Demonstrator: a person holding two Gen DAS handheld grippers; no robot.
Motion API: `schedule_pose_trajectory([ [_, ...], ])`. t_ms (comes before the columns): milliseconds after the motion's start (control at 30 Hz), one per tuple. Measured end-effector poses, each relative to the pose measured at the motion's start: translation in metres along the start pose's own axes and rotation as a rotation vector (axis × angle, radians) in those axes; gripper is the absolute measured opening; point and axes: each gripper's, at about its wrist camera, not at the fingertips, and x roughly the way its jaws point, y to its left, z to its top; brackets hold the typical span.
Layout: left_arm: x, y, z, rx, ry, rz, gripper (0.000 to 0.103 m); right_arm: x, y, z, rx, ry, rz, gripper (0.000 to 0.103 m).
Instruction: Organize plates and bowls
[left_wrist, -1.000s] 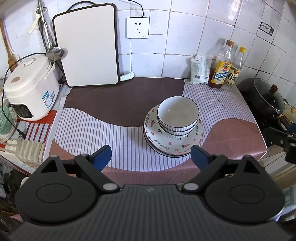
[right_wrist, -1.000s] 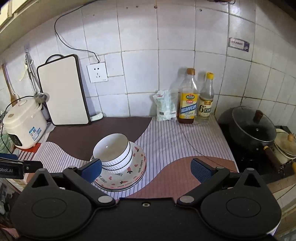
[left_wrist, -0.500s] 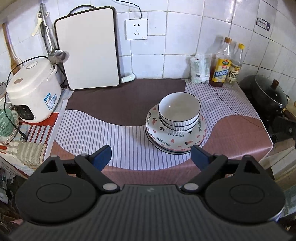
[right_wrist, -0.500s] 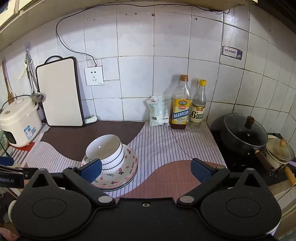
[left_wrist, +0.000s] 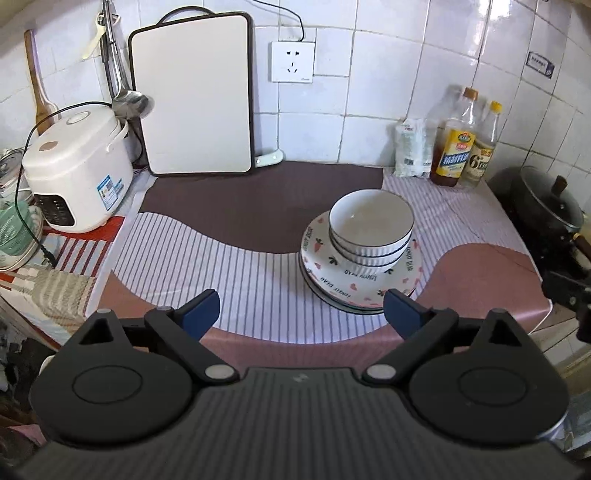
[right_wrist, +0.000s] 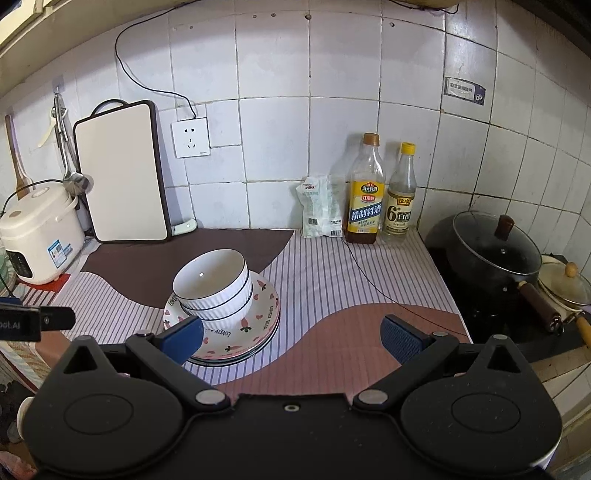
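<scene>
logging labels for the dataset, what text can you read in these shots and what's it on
"LOVELY BEAR": rim of the top plate.
"6°": label of the yellow-capped bottle.
Chinese characters, yellow label: brown-capped bottle.
Too small or blurred: salt bag, rice cooker sticker, wall sticker.

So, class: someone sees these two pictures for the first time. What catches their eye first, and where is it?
Probably the bowls, nested on patterned plates in the middle of the striped cloth. Next, the white board leaning on the tiled wall at the back left, beside the rice cooker. Both claws, left and right, are open and short of the stack.
</scene>
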Motion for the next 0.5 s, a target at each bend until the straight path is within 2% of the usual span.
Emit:
schedule_pose_trajectory([
  [167, 0.0018, -0.0021, -0.0019, 0.023, 0.0, 0.018, 0.096, 0.0012, 0.0027, 0.002, -0.011, 0.01, -0.007, 0.103],
  [333, 0.0022, -0.0015, -0.0013, 0.009, 0.014, -0.005, 0.096, 0.0021, 0.0032, 0.001, -0.012, 0.021, 0.002, 0.103],
  [500, -0.0037, -0.0022, -0.002, 0.016, -0.024, -0.019, 0.099, 0.0035, 0.0057, -0.001, -0.015, 0.027, -0.001, 0.103],
])
